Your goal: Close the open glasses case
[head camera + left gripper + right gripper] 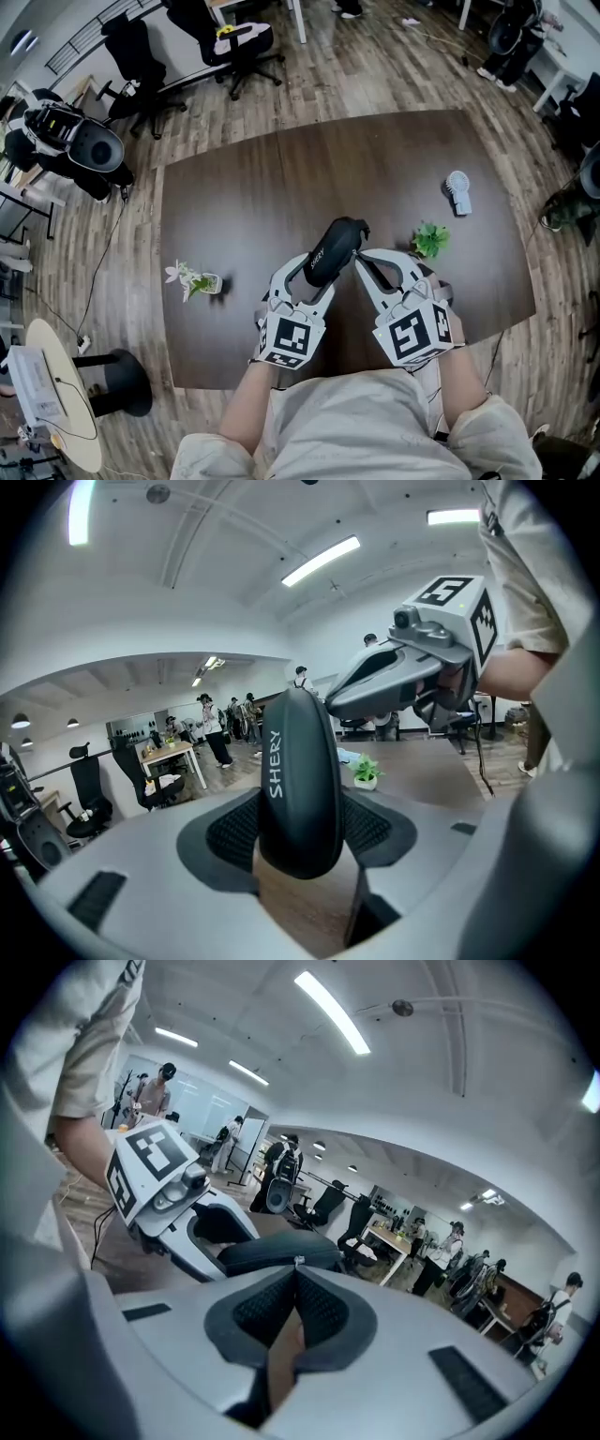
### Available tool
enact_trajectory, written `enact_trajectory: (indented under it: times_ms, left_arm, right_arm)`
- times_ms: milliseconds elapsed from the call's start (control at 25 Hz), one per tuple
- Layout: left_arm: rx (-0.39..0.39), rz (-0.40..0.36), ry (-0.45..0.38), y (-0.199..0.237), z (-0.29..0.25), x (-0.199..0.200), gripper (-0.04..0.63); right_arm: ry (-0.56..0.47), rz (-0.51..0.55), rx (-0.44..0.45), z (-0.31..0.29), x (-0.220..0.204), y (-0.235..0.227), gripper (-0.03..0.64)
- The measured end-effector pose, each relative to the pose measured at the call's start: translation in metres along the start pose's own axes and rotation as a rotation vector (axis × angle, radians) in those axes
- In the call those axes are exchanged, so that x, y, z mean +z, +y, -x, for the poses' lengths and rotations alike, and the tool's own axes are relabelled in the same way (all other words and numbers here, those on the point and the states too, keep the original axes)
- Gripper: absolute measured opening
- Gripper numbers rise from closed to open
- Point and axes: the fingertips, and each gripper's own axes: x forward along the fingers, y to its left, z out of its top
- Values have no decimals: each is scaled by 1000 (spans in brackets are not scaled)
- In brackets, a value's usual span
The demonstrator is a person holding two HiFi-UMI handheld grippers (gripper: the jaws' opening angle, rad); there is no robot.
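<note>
Above the dark table [234, 206], left gripper [317, 274] jaws tight on a smooth oval glasses case [342, 234], right gripper [359, 256] jaws together.

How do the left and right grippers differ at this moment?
The left gripper's jaws stand apart, clamped on the black glasses case; the right gripper's jaws are shut together, empty. The left gripper carries the case; the right gripper only points its closed tips at it. Both are held over the dark table.
</note>
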Motion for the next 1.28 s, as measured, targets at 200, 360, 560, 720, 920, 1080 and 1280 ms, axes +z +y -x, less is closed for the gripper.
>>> enact_trajectory:
  times_ms: [200,360,560,720,920,1080,1280]
  left_arm:
    - [0,-13,43,-1,-6,-11,255]
    - [-19,36,40,-4,-9,-9,252]
    - [-132,49,-59,-15,2,13,277]
    - [-316,116,-130,-36,18,25,372]
    - [-598,453,-344,-35,61,63,447]
    - [-778,553,-432,-20,85,97,471]
    - [-863,317,-345,-16,87,128,474]
  right_arm:
    - [32,37,52,-4,-3,17,2]
    - [-2,34,71,-1,7,24,2]
    - [-51,23,40,11,19,7,2]
    - [-134,17,112,23,30,-9,2]
    - [-401,-267,274,56,68,-27,2]
    - [-440,-291,485,80,85,-28,2]
    - [-433,-167,692,98,113,-10,2]
